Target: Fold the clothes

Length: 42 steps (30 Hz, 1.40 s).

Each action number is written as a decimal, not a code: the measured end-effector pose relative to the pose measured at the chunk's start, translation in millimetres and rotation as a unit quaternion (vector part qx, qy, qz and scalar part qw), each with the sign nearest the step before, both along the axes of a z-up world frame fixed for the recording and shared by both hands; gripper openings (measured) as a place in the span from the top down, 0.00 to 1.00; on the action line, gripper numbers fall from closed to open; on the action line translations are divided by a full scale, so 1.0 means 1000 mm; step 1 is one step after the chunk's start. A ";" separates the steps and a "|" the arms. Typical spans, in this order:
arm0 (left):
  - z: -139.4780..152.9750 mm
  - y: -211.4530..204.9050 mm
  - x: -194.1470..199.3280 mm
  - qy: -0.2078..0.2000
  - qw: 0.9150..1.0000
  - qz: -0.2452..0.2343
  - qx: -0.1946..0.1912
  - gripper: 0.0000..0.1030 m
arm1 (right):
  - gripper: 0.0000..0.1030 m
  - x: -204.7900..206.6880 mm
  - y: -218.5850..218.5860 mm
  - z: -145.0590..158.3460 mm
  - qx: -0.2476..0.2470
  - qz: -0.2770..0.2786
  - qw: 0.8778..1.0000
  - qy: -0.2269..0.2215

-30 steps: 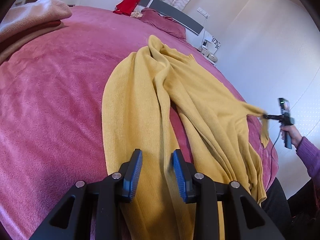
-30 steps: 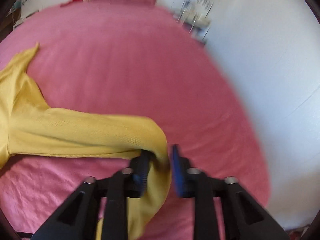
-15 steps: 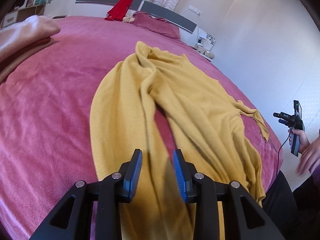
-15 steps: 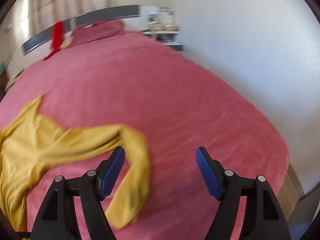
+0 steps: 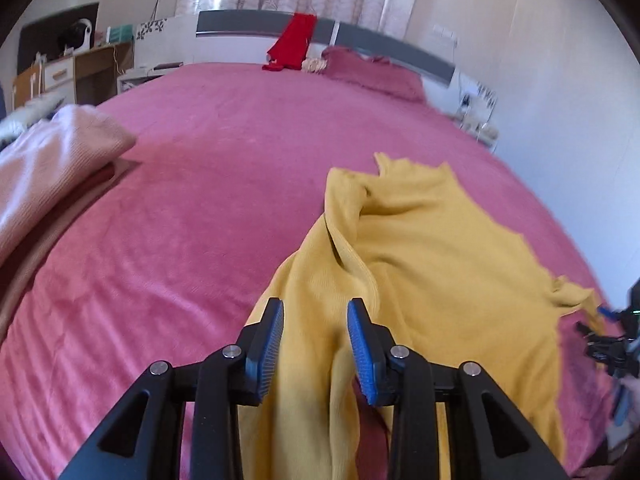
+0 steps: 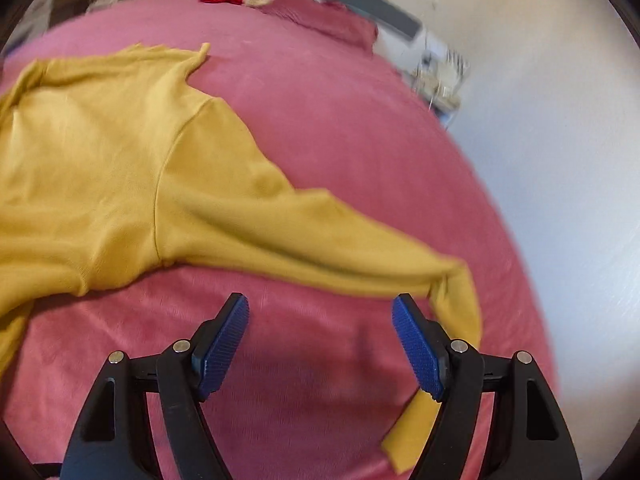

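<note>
**A:** Though it lies on the bed, the yellow knit sweater (image 6: 100,152) is not folded. Body spread toward the near right of the pink bedspread (image 5: 192,208), collar pointing far, toward the headboard. One sleeve (image 6: 320,248) runs out rightward to the bed's right edge, its cuff doubled over and hanging down just beside the right gripper (image 6: 320,344). The other side of the garment is rucked into long ridges that trail toward the near edge, under the left gripper (image 5: 315,348).

**B:** Claws?

**A:** Right one gaping wide, nothing between the pads; bare bedspread shows through the gap, cuff off to its right. Left one is parted about a narrow gap, with yellow knit showing in it. Whether the pads touch or pinch that cloth, I can't settle; they look released, just above it.

**B:** Step in hand?

**A:** My reading: laying out and flattening, with the sleeve pulled out straight. It would fit equally a sleeve about to be brought across the body. Either way the bunched near side wants smoothing before any crease will hold.

**B:** Next move calls for?

**A:** A clean pinch on one layer of a soft, stretchy knit that drags on plush fabric. Lift, don't slide.

**B:** Surroundings?

**A:** Folded pale pink knitwear (image 5: 52,168) stacked far left. Red garment (image 5: 292,46) draped at the headboard (image 5: 380,46), pillow (image 5: 372,72) beside it. White wall on the right.
</note>
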<state>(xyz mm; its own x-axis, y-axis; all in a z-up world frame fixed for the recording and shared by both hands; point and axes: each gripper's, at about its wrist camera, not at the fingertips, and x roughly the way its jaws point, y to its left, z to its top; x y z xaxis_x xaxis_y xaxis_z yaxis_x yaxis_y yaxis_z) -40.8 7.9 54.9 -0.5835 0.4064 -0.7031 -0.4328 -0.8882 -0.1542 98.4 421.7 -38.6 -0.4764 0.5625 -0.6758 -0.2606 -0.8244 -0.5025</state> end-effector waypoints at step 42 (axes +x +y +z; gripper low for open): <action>-0.037 0.016 0.012 0.010 0.998 -0.020 -0.061 0.57 | 0.25 0.023 0.051 0.068 -0.407 0.022 0.905 0.118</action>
<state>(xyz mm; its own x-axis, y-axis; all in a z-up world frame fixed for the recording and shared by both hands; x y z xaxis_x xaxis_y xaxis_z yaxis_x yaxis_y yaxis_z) -28.5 24.2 18.4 -0.5824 0.3418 -0.7376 -0.4705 -0.8816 -0.0371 121.1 472.3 29.4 -0.6715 -0.0990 -0.7344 -0.2403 -0.9084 0.3421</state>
